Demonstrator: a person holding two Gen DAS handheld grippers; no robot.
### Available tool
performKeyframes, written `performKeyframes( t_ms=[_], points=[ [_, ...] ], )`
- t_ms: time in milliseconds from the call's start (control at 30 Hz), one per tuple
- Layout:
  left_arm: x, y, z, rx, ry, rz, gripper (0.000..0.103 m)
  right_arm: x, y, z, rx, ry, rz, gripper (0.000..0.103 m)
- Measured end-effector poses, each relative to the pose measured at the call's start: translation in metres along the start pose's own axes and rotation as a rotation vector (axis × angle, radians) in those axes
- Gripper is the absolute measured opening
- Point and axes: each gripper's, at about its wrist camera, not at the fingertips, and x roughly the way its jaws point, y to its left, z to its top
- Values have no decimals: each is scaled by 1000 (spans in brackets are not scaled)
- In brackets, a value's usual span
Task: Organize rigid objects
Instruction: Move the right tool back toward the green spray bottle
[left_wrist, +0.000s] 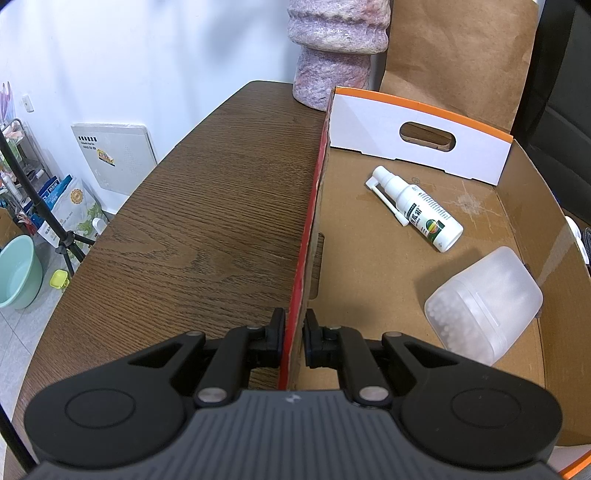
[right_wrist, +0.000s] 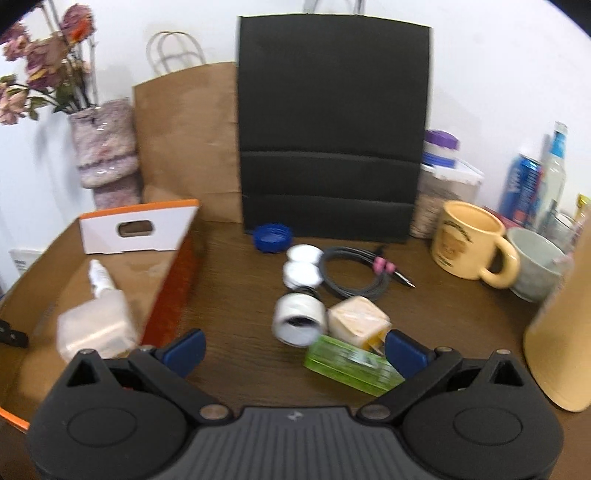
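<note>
My left gripper (left_wrist: 294, 325) is shut on the red-sided left wall of the cardboard box (left_wrist: 308, 236), one finger on each side of it. Inside the box lie a white spray bottle (left_wrist: 419, 206) and a frosted plastic container (left_wrist: 484, 304) on its side. In the right wrist view my right gripper (right_wrist: 294, 350) stands open above the wooden table, empty. Just ahead of it lie a green translucent case (right_wrist: 351, 363), a cream cube charger (right_wrist: 356, 323), a white cylinder (right_wrist: 299, 319), two white round caps (right_wrist: 303, 264), a blue lid (right_wrist: 272, 236) and a coiled black cable (right_wrist: 354, 273). The box (right_wrist: 173, 284) sits to its left.
A pink stone-like vase (left_wrist: 332, 48) and a brown paper bag (left_wrist: 458, 55) stand behind the box. A black paper bag (right_wrist: 332, 125), a yellow mug (right_wrist: 469, 243), a grey cup (right_wrist: 539, 264), bottles (right_wrist: 535, 177) and a tan cone-shaped object (right_wrist: 565, 332) crowd the right side of the table.
</note>
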Motion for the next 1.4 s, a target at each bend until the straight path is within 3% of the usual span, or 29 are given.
performKeyframes(
  t_ms=[367, 567, 833, 967, 1033, 1100, 1300, 1400],
  points=[
    [0, 0, 0, 2, 0, 1, 11, 4, -51, -17, 76, 35, -80, 103],
    [0, -1, 0, 3, -1, 1, 11, 14, -70, -21, 141, 33, -55, 103],
    [-1, 0, 0, 4, -2, 2, 11, 44, -59, -32, 21, 1, -41, 103],
    [-1, 0, 0, 5, -2, 2, 11, 60, -52, -38, -31, 59, -25, 88],
    [-1, 0, 0, 4, -1, 2, 11, 59, -52, -38, -25, 47, 9, 73],
    [-1, 0, 0, 5, -2, 2, 11, 56, -51, -39, -28, 39, 25, 49],
    [-1, 0, 0, 5, -2, 3, 11, 45, -38, -43, -76, 44, 44, 34],
    [-1, -1, 0, 5, -2, 3, 11, 44, -34, -44, -72, 39, 47, 34]
  ],
)
